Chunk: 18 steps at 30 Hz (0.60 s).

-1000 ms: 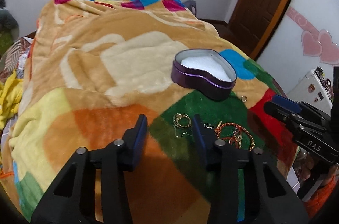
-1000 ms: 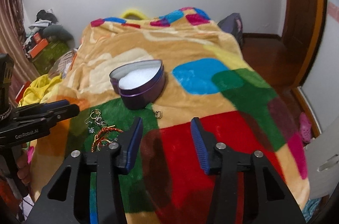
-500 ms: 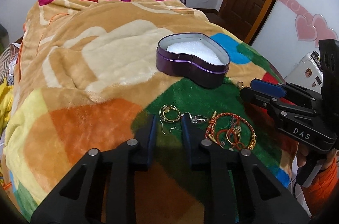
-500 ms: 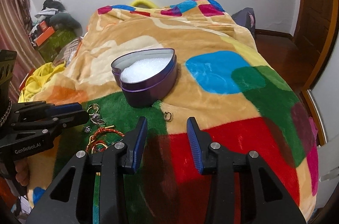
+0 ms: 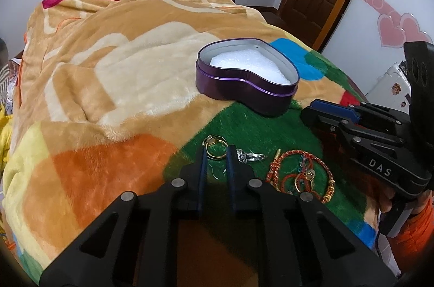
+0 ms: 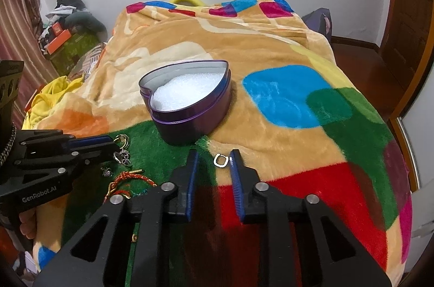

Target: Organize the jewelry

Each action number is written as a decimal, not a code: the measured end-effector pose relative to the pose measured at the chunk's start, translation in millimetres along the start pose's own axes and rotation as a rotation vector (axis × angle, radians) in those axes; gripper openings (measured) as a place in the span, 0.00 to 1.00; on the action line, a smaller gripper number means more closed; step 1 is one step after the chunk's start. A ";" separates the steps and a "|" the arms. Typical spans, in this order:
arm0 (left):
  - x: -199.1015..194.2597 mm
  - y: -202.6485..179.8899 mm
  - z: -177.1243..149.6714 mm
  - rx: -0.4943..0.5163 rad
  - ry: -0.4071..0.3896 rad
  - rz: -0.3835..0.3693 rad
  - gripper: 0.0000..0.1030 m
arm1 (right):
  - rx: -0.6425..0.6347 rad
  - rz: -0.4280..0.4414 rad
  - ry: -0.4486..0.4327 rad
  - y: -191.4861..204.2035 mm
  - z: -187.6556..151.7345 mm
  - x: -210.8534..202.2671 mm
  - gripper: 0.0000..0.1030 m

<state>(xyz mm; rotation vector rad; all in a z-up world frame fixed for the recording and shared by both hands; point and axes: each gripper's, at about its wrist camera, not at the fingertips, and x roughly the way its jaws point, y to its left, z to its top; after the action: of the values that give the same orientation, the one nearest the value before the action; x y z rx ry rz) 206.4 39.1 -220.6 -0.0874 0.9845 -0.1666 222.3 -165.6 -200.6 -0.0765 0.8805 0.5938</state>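
- A heart-shaped tin (image 5: pixel 245 86) sits lidless in the upper middle of both views on the bed's plush blanket (image 5: pixel 108 86); its wall is glossy dark purple with a raised seam near the rim, bare metal inside, and a white foam pad fills the bottom.
- The blanket is thick, fuzzy fleece in tan, cream, orange, green, blue and red patches.
- On the green patch, lower middle of the left wrist view, lies a thin gold hoop earring (image 5: pixel 214 149), round and shiny, with the left tool (image 5: pixel 216 151) parted narrowly, one finger on each side of it.
- Just right of the hoop lies a small silver piece (image 5: pixel 251 156), angular and glinting, and further right a braided red-and-gold cord bracelet (image 5: pixel 301 173) in a loose ring with small charms inside.
- In the right wrist view a small gold ring (image 6: pixel 219 160), squarish in outline, lies on tan fleece just below the tin.
- The right tool (image 6: pixel 214 159) stands parted with the ring between its ribbed blue pads (image 6: pixel 235 167); whether they touch it I cannot tell.
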 end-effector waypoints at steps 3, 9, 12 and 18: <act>2.7 0.2 1.8 0.002 0.000 0.012 0.13 | -0.010 -0.013 0.001 1.1 -0.9 1.9 0.11; -1.4 -0.1 2.1 0.009 -0.017 0.034 0.00 | -0.016 -0.018 -0.012 2.1 -0.3 -3.2 0.09; -10.5 0.5 2.3 0.005 -0.043 0.036 0.00 | -0.016 -0.017 -0.027 2.2 1.0 -10.3 0.09; -13.0 3.8 5.4 0.016 -0.039 0.079 0.07 | -0.021 -0.015 -0.056 3.7 2.9 -22.1 0.09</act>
<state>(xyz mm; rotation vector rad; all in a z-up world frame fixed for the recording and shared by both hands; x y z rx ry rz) 204.3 45.2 -207.5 -0.0367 0.9459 -0.0997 211.7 -171.7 -181.7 -0.0848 0.8191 0.5879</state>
